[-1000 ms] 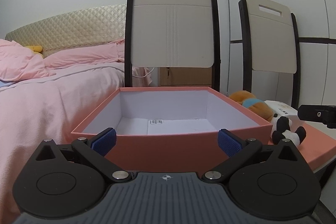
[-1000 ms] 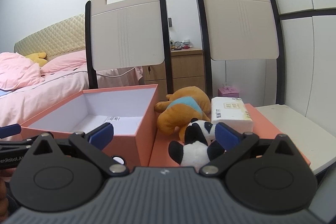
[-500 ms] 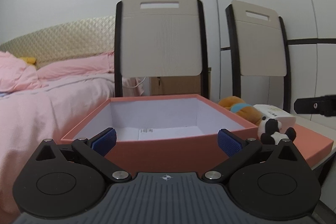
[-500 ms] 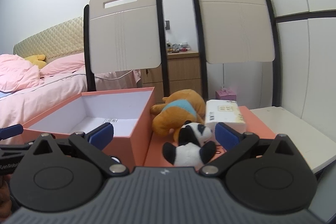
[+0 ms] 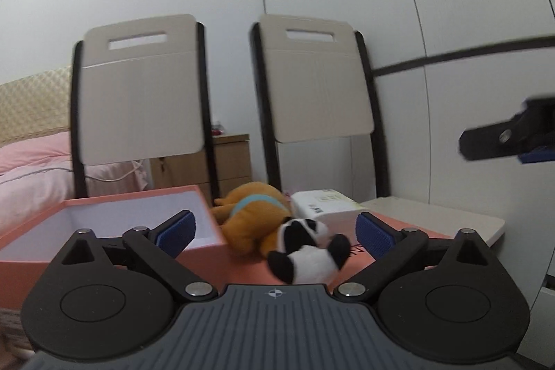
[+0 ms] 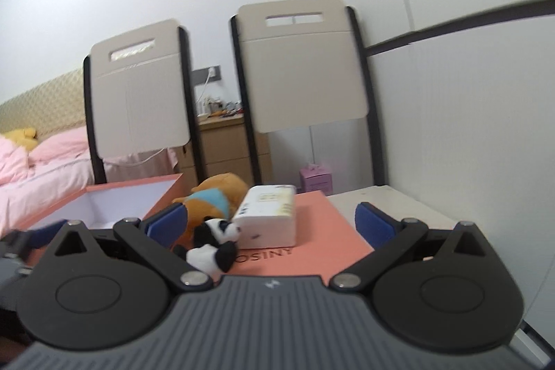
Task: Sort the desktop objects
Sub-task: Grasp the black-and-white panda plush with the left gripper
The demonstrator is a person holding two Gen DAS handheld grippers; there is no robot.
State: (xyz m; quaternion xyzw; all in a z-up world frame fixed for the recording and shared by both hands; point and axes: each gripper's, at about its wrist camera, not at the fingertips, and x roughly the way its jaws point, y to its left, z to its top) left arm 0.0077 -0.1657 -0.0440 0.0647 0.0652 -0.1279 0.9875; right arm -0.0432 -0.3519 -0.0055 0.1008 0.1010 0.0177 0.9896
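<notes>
Both hand-held grippers, left (image 5: 274,231) and right (image 6: 270,221), are hovering wide and empty, probably lining up on the panda toy (image 5: 307,250) beside the open box (image 5: 104,224).

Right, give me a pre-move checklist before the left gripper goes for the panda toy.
1. Left gripper open: ok, fingers spread wide, nothing between them.
2. Panda toy lined up between the fingers: ok, roughly centred in the left wrist view.
3. Panda free of neighbours: not ok, the orange plush lies right against it.
4. Box open to receive toys: ok, no lid on it; most of its floor is hidden.
5. Right gripper out of the way: ok, open and holding nothing, off to the side.
6. White pack clear of the path: cannot tell.
</notes>
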